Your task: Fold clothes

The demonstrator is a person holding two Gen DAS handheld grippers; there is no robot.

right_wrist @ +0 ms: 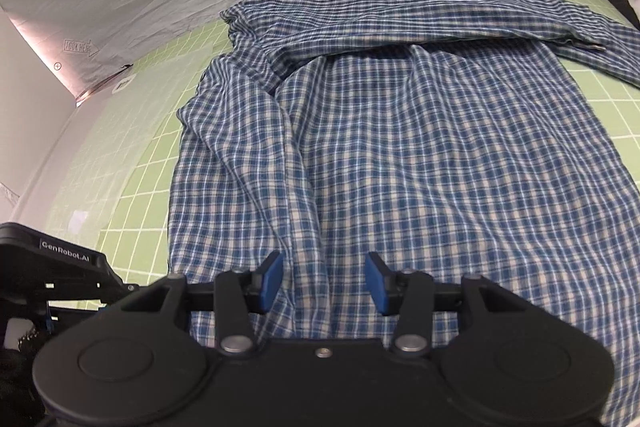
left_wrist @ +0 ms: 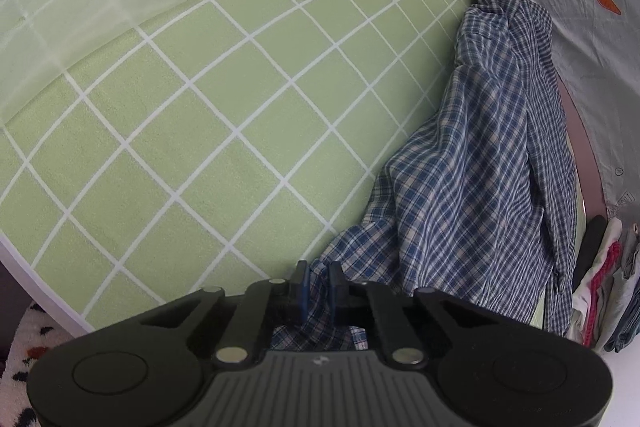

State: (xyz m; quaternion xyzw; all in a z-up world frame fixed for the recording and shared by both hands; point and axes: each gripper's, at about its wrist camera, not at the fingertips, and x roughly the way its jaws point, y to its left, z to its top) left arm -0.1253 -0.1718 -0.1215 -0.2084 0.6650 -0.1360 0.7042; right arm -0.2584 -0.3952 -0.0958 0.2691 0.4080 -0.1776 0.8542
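Pinching a hem corner of the plaid shirt, the left gripper has its jaws clamped; the shirt runs toward upper right. The right gripper, jaws apart, hovers over the shirt spread on the green grid mat.

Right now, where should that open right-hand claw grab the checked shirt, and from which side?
Probably the near hem of the checked shirt, just ahead of the right gripper, coming in low from the near edge. The cloth lies flat there, and the left gripper already pinches the same edge, so both would lift evenly.
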